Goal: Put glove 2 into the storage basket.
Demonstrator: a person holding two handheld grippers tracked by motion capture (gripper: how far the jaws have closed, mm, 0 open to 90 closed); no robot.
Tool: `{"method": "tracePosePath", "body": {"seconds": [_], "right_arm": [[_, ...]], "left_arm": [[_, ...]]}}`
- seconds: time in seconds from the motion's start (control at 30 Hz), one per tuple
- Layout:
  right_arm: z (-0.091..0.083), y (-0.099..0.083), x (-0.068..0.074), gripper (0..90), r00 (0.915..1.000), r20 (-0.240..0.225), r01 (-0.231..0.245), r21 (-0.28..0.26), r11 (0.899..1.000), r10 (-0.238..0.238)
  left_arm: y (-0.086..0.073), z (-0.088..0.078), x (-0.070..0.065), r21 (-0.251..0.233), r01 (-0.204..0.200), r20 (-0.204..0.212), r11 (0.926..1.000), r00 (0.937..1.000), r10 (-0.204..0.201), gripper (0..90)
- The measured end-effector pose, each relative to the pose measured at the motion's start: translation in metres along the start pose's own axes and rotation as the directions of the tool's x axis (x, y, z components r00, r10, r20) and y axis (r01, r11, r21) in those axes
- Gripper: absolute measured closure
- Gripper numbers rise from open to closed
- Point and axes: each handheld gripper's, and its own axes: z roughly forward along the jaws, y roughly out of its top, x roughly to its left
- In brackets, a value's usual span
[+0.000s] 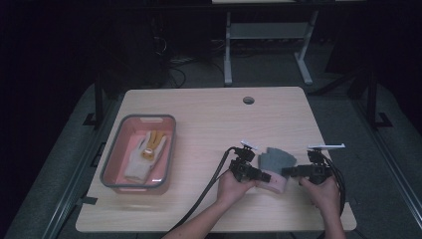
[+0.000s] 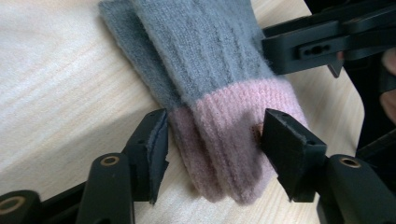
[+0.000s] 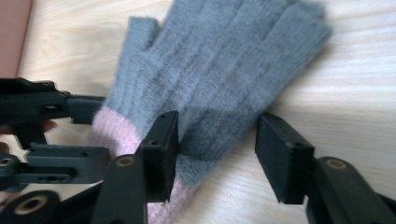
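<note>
While spread apart, left gripper [image 2: 212, 154] fingers [image 2: 154, 154] straddle pink cuff [image 2: 224, 140] of grey glove [image 1: 276, 162], one pad on each side of the cuff, not clamped. Right gripper [image 3: 217, 154] fingers [image 3: 161, 154] likewise open, set over the glove's grey body [image 3: 219, 79] near the cuff. Glove flat on wooden bench [image 1: 214, 124], near its front edge, right of middle, between both hands [image 1: 234, 186]. Well apart to the left: grey-rimmed pink tray [image 1: 112, 167] on the bench, holding white-and-yellow glove [image 1: 145, 155]. Black cable [image 1: 209, 186] trailing from left gripper toward front edge. Round hole [image 1: 248, 100] near bench's far edge.
</note>
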Motion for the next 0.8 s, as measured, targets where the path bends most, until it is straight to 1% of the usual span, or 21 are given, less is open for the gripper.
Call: {"method": "tracePosePath", "body": {"seconds": [0.03, 0.1, 0.17, 0.33, 0.4, 0.47, 0.6, 0.7, 0.77, 0.8], "right_arm": [[0.002, -0.001, -0.002, 49.8, 0.9994, -0.031, -0.012, -0.012, 1.0, 0.011], [0.003, -0.002, -0.003, 50.2, 0.998, -0.057, -0.027, -0.018, 0.999, 0.026], [0.004, -0.002, -0.002, 51.4, 0.9982, -0.055, -0.027, -0.025, 0.999, 0.026], [0.011, -0.004, 0.003, 57.1, 0.9989, -0.047, -0.006, -0.058, 0.998, 0.004], [0.013, -0.004, 0.006, 58.7, 0.9989, -0.046, 0.004, -0.065, 0.998, -0.006], [0.014, -0.004, 0.007, 60.3, 0.9989, -0.047, 0.0, -0.063, 0.998, -0.003], [0.015, -0.004, 0.004, 65.0, 0.9974, -0.071, -0.019, -0.061, 0.998, 0.015], [0.016, -0.003, 0.003, 67.1, 0.9965, -0.082, -0.023, -0.052, 0.998, 0.018], [0.016, -0.003, 0.003, 70.1, 0.9958, -0.089, -0.028, -0.048, 0.998, 0.024], [0.015, -0.002, 0.002, 73.2, 0.9952, -0.096, -0.025, -0.051, 0.998, 0.02]], "left_arm": [[0.0, 0.0, 0.0, -0.001, 0.002, 0.001, 1.0, 1.0, -0.002, 43.6], [0.0, 0.0, 0.0, -0.005, 0.012, 0.003, 0.9999, 0.9999, -0.012, 44.2], [0.0, 0.0, 0.0, -0.005, 0.014, 0.004, 0.9999, 0.9999, -0.014, 45.0], [-0.001, 0.0, 0.002, -0.009, 0.017, 0.013, 0.9998, 0.9998, -0.017, 47.4], [-0.001, 0.0, 0.003, -0.009, 0.026, 0.017, 0.9996, 0.9995, -0.026, 49.1], [0.0, 0.001, 0.005, -0.014, 0.043, 0.031, 0.999, 0.9986, -0.043, 50.2], [-0.001, 0.002, 0.008, -0.017, 0.053, 0.045, 0.9984, 0.9976, -0.052, 52.9], [-0.001, 0.001, 0.012, -0.023, 0.079, 0.078, 0.9966, 0.994, -0.077, 56.1], [-0.001, 0.0, 0.015, -0.025, 0.105, 0.103, 0.9941, 0.9894, -0.102, 59.3], [-0.001, 0.0, 0.016, -0.028, 0.117, 0.112, 0.9927, 0.9873, -0.113, 60.8]]}}
